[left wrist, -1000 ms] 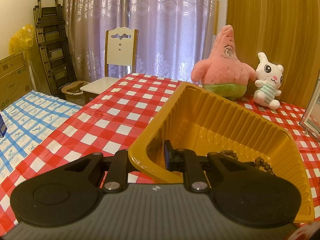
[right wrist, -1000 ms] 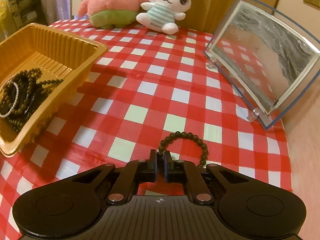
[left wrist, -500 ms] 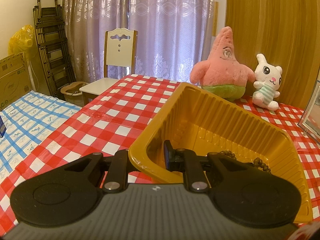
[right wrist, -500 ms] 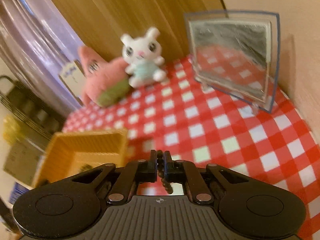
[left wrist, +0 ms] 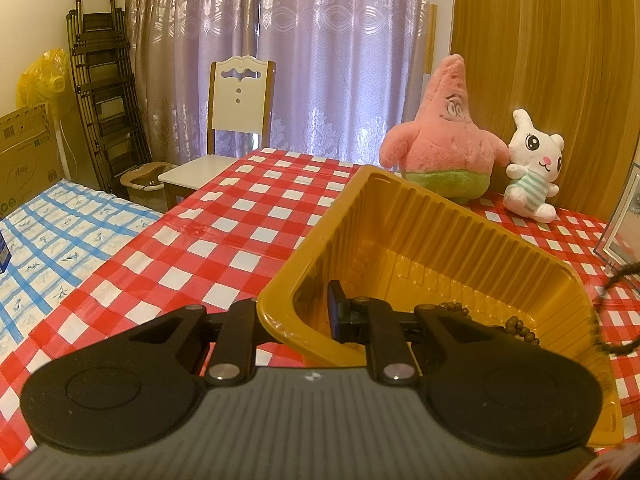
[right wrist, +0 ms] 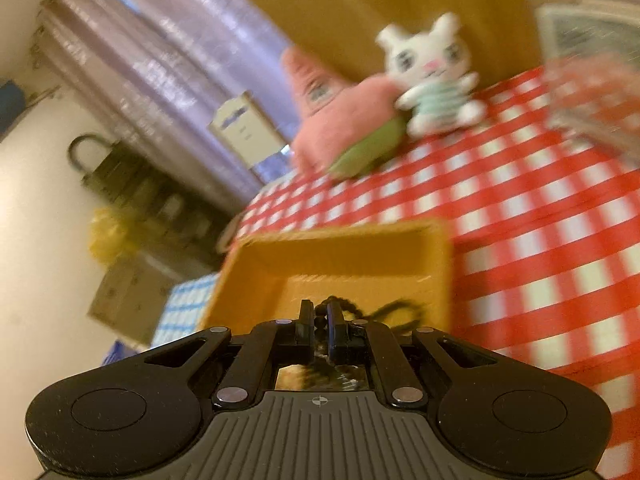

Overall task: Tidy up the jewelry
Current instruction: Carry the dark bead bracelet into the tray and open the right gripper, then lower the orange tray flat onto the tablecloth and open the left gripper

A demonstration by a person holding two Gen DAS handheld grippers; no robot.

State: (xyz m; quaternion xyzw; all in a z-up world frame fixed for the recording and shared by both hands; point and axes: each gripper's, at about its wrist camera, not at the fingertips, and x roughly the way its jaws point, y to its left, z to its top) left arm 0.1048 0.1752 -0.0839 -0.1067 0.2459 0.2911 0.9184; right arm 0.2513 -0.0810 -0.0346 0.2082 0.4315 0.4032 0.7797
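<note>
A yellow plastic tray (left wrist: 448,224) sits on the red checked tablecloth, with dark bead strings (left wrist: 516,322) lying inside it. My left gripper (left wrist: 296,316) is shut on the tray's near rim, one finger inside and one outside. My right gripper (right wrist: 319,330) is shut on a dark bead bracelet (right wrist: 340,308) and holds it over the tray (right wrist: 340,256). That bracelet hangs at the right edge of the left wrist view (left wrist: 600,312). The right wrist view is motion blurred.
A pink star plush (left wrist: 444,152) and a white bunny plush (left wrist: 532,168) stand at the table's back. A clear picture frame (left wrist: 624,220) stands at the right. A white chair (left wrist: 236,120), folded racks and a blue checked table (left wrist: 60,232) are to the left.
My right gripper lifted the bead bracelet off the tablecloth and carried it left over the tray. My left gripper kept its hold on the tray rim.
</note>
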